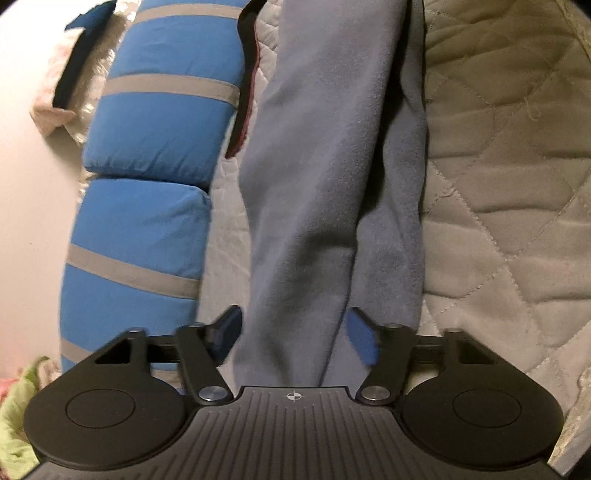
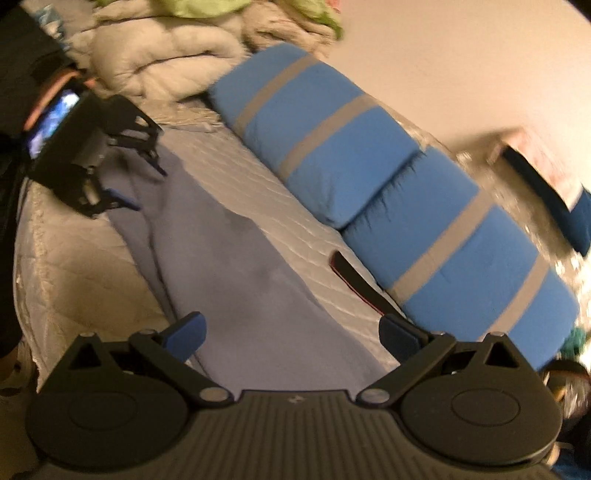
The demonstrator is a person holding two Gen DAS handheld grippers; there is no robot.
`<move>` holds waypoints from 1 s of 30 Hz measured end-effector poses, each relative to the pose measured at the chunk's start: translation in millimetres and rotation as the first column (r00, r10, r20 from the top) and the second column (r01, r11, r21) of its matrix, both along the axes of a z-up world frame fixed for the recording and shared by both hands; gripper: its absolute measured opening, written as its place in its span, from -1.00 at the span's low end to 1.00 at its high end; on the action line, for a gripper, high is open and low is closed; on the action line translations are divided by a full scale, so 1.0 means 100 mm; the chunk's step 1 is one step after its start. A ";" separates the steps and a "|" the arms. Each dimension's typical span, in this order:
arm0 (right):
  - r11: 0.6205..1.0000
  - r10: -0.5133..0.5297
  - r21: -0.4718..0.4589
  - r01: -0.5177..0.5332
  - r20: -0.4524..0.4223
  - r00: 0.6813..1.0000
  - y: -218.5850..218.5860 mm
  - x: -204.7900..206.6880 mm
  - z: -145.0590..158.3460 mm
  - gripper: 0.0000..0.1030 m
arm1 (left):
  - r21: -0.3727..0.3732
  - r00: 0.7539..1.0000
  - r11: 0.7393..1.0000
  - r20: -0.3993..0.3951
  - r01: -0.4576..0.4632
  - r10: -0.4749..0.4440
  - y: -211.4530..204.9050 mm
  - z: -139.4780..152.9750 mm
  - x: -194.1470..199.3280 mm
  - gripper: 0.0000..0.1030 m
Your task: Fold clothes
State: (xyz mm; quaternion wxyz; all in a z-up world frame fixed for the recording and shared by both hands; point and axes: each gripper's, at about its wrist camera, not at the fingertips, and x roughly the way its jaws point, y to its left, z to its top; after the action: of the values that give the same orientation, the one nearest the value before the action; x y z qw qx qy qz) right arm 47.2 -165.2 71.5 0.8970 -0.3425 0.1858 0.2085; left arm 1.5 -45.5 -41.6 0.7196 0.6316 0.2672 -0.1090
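Note:
A long blue-grey fleece garment (image 1: 317, 166) lies stretched out on the quilted bedspread (image 1: 498, 184). In the left wrist view its near end fills the gap between the blue pads of my left gripper (image 1: 293, 328), which is shut on the bunched cloth. The right wrist view shows the same garment (image 2: 236, 258) running from my left gripper (image 2: 147, 188) at the far end down to my right gripper (image 2: 291, 321). That gripper is wide open, with the cloth lying below, between its fingers and untouched.
Two blue pillows with grey stripes (image 2: 332, 147) lie along the wall side of the bed. A dark strap with a red edge (image 2: 354, 277) lies beside the garment. A rumpled pale duvet (image 2: 166, 66) and green cloth (image 2: 207, 7) are piled at the far end.

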 end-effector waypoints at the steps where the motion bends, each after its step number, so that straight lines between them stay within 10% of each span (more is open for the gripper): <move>1: 1.000 0.016 -0.002 -0.016 -0.004 1.000 0.05 -0.02 -0.01 1.00 | -0.001 1.000 1.000 -0.015 -0.003 0.003 -0.01 -0.01 0.00 -0.34; 5: 0.998 0.054 -0.028 -0.054 0.003 0.999 0.29 -0.02 -0.13 1.00 | -0.001 0.998 1.000 -0.054 -0.010 0.010 -0.04 -0.01 -0.07 -0.95; 22: 0.980 0.123 -0.164 -0.110 0.067 0.990 1.25 0.28 -0.67 0.79 | -0.149 0.998 0.989 0.063 0.013 -0.003 0.11 0.59 -0.40 -0.96; 27: 0.957 0.156 -0.255 -0.140 0.044 0.987 1.43 0.33 -0.81 -0.55 | -0.162 0.998 0.987 0.058 0.013 -0.003 0.11 0.62 -0.39 -0.96; 30: 0.941 0.203 -0.275 -0.195 -0.002 0.979 1.45 0.29 -0.86 -0.91 | -0.157 0.999 0.987 0.036 0.011 -0.005 0.12 0.62 -0.41 -0.96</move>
State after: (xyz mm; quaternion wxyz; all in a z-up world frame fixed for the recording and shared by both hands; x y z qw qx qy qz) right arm 76.4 -20.0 -14.4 0.8177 -0.4830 0.1655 0.2659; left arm -39.3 -34.0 20.2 0.7715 0.5756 0.2423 -0.1214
